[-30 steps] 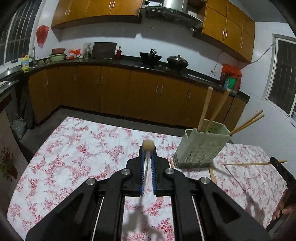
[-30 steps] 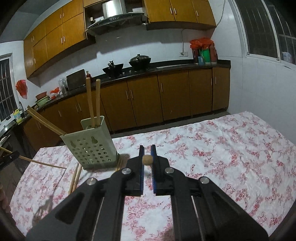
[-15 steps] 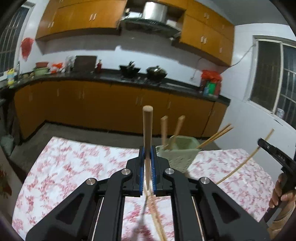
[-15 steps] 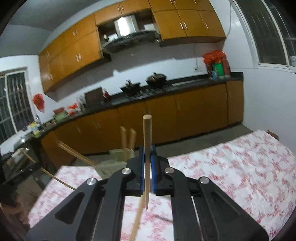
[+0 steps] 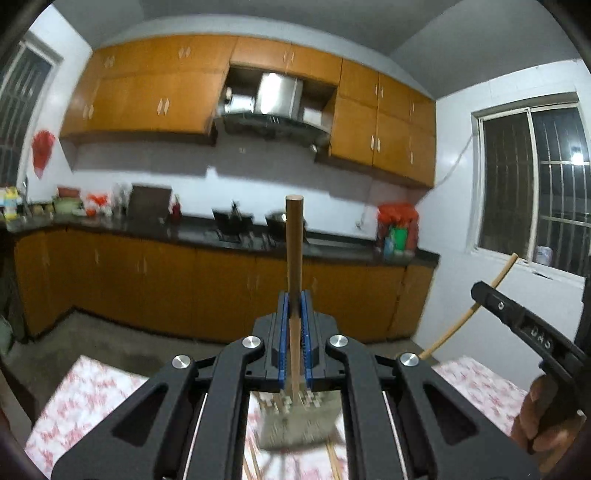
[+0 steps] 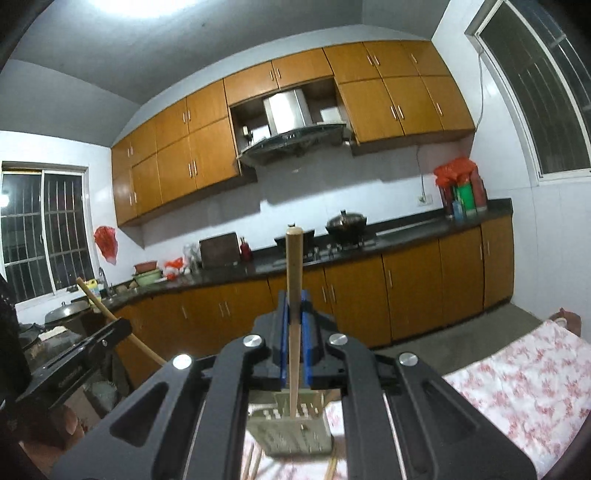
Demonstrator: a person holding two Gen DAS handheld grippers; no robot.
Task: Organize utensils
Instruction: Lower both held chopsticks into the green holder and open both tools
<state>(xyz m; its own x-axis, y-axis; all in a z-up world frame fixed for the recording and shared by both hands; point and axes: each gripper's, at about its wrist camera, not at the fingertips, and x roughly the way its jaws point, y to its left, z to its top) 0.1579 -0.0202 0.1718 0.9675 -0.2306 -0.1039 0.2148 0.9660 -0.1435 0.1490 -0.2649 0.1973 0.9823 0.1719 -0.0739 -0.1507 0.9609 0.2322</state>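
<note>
Left wrist view: left gripper (image 5: 294,314) and right gripper (image 6: 294,314) each clamp an upright chopstick (image 5: 294,258) above the holder (image 5: 295,424) at 6 o'clock — a tilted tip could miss the rim.

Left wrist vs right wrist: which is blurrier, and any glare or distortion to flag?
Left wrist view: motion blur smears the counter and the green utensil holder, while the chopstick in the jaws stays sharp. Right wrist view: crisper cabinets, but a ceiling light blows out at the top edge. Both views: fisheye bends walls and cabinet lines, with dark vignetted corners.
</note>
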